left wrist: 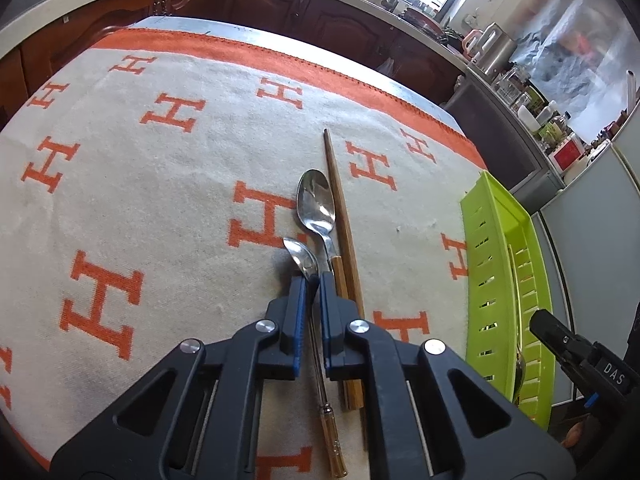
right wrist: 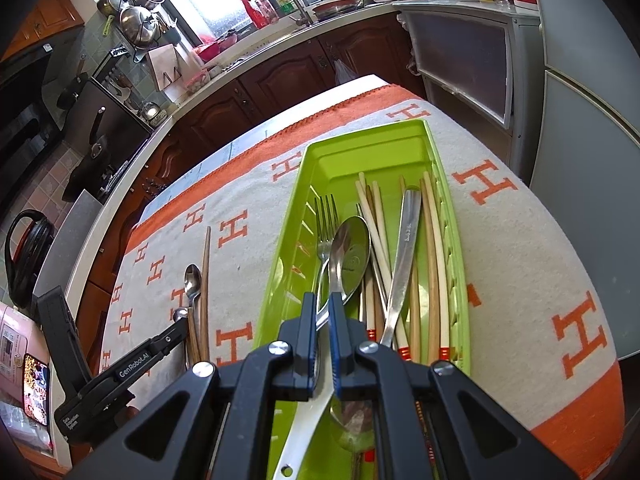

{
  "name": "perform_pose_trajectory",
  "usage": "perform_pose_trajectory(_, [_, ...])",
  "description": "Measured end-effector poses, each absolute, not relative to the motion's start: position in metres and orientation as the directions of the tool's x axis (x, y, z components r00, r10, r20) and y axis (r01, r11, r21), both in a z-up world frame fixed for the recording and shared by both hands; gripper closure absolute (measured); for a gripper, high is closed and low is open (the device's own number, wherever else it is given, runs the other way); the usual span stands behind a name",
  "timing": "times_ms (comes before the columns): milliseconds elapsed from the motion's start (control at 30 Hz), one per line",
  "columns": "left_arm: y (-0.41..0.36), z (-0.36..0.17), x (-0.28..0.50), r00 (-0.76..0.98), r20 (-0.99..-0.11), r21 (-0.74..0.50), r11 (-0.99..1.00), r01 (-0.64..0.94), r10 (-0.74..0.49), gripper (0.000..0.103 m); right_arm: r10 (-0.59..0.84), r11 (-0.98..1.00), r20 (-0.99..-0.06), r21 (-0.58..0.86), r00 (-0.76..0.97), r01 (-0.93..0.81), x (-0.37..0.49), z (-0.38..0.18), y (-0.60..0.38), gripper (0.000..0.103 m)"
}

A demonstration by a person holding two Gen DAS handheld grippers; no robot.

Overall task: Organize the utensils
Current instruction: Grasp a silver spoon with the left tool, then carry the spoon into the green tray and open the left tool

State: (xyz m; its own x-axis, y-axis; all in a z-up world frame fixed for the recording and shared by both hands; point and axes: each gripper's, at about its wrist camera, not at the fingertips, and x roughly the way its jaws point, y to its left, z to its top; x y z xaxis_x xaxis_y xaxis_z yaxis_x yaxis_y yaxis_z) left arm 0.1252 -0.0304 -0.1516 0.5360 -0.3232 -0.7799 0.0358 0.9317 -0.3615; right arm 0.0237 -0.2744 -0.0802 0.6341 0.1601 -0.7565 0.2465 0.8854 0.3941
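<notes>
The left gripper (left wrist: 313,280) is pinching the small spoon (left wrist: 303,258) at its neck, at centre frame, its handle running back under the fingers. The green tray (left wrist: 494,264) is lying to its right, where the right gripper (right wrist: 322,312) is clamping a white-handled spoon (right wrist: 350,254).

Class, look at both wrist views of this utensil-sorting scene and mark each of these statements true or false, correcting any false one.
1. The left hand-held gripper is shut on a small spoon. True.
2. The tray is blue. False: it is green.
3. A fork lies in the tray. True.
4. The cloth carries a star pattern. False: orange letters H.
5. The wooden chopstick on the cloth lies inside the tray. False: it lies outside, beside a larger spoon.
</notes>
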Motion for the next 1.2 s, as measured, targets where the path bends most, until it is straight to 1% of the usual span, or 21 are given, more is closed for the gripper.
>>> perform_pose_trajectory(200, [-0.028, -0.152, 0.126, 0.535, -0.78, -0.365, 0.93, 0.035, -0.326, 0.103, 0.161, 0.886, -0.753, 0.395, 0.638, 0.242, 0.023, -0.079, -0.272, 0.097])
perform_pose_trajectory(433, [-0.017, -0.145, 0.118, 0.509, -0.802, -0.358, 0.934, 0.012, -0.314, 0.103, 0.168, 0.892, -0.75, 0.392, 0.64, 0.225, 0.022, -0.075, -0.267, 0.097])
perform_pose_trajectory(667, [-0.012, -0.117, 0.102, 0.517, -0.784, -0.378, 0.925, 0.04, -0.343, 0.103, 0.174, 0.894, -0.738, 0.396, 0.652, 0.21, 0.017, -0.068, -0.264, 0.097])
perform_pose_trajectory(833, [-0.031, -0.081, 0.092, 0.521, -0.751, -0.4, 0.907, 0.129, -0.405, 0.103, 0.169, 0.893, -0.731, 0.397, 0.661, 0.211, 0.013, -0.062, -0.266, 0.097])
perform_pose_trajectory(1000, [-0.074, -0.044, 0.089, 0.51, -0.71, -0.413, 0.874, 0.257, -0.486, 0.103, 0.142, 0.892, -0.734, 0.386, 0.664, 0.235, 0.008, -0.056, -0.275, 0.097])
perform_pose_trajectory(1200, [-0.136, -0.027, 0.105, 0.44, -0.701, -0.438, 0.826, 0.355, -0.561, 0.103, 0.072, 0.881, -0.742, 0.361, 0.667, 0.306, 0.002, -0.049, -0.295, 0.097])
